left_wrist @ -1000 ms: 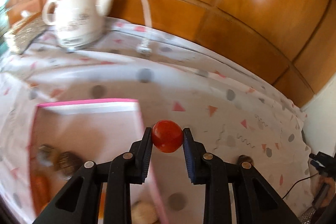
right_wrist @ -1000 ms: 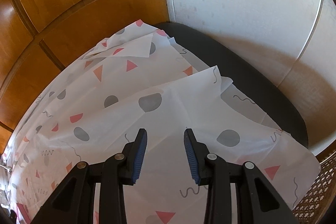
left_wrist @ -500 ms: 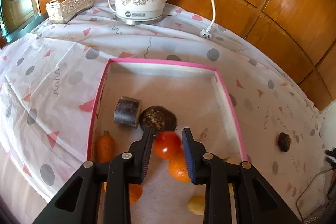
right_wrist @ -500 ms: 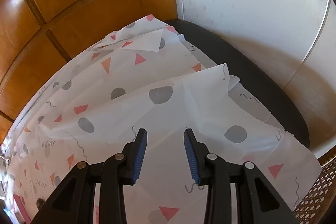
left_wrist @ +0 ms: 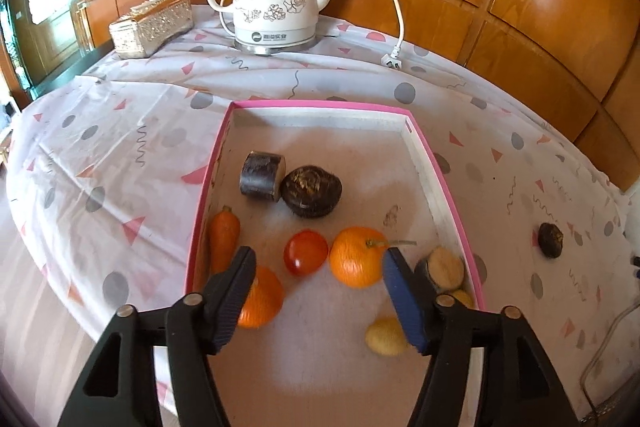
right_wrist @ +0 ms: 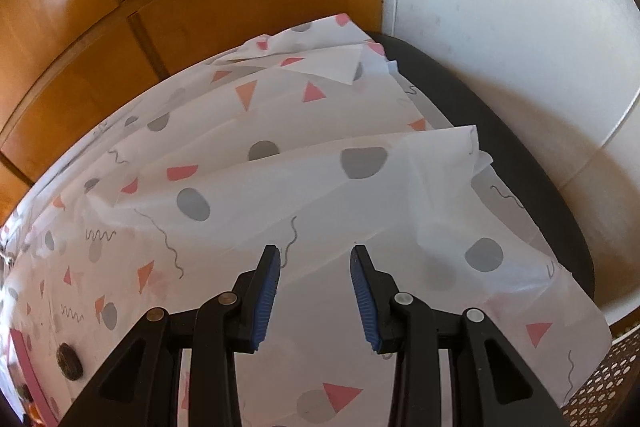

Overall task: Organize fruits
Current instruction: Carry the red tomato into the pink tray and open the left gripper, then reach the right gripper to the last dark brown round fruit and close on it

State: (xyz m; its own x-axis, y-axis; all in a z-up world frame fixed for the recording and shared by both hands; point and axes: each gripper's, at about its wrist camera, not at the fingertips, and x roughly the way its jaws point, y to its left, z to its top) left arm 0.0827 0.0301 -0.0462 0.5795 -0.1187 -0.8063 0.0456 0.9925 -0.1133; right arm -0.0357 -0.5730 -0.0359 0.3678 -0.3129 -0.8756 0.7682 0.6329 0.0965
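Tomato (left_wrist: 305, 252) sits on the floor of the pink-rimmed box (left_wrist: 320, 103), free of my left gripper (left_wrist: 320, 287); the jaws have just been opening and now stand spread above it, nothing between the pads. It lies just beside an orange (left_wrist: 356, 255) with its stem on, on the tomato's right

Rest of the box, working outward: a second orange (left_wrist: 262, 297) partly hidden behind my left finger, a carrot (left_wrist: 224, 237) along the left wall, a dark cut piece (left_wrist: 262, 175) touching a dark round root (left_wrist: 311, 191) toward the far end, a small yellow fruit (left_wrist: 385, 337) near the front, and a couple of tan pieces (left_wrist: 444, 267) against the right wall that I can't identify

Still out: one small dark round item (left_wrist: 550, 234) on the patterned tablecloth (left_wrist: 120, 155), well apart from the box on its right. The right wrist view shows the same item (right_wrist: 69, 360) low at its left edge

My right gripper (right_wrist: 314, 291) hangs over bare cloth, jaws parted with nothing in them

Beyond the box: white kettle (left_wrist: 276, 11) with its cord unplugged, tissue box (left_wrist: 152, 25), wood panelling

My read: most of the sorting is done; this drop looks complete, and the dark item on the cloth is the only piece I can see left to bring in
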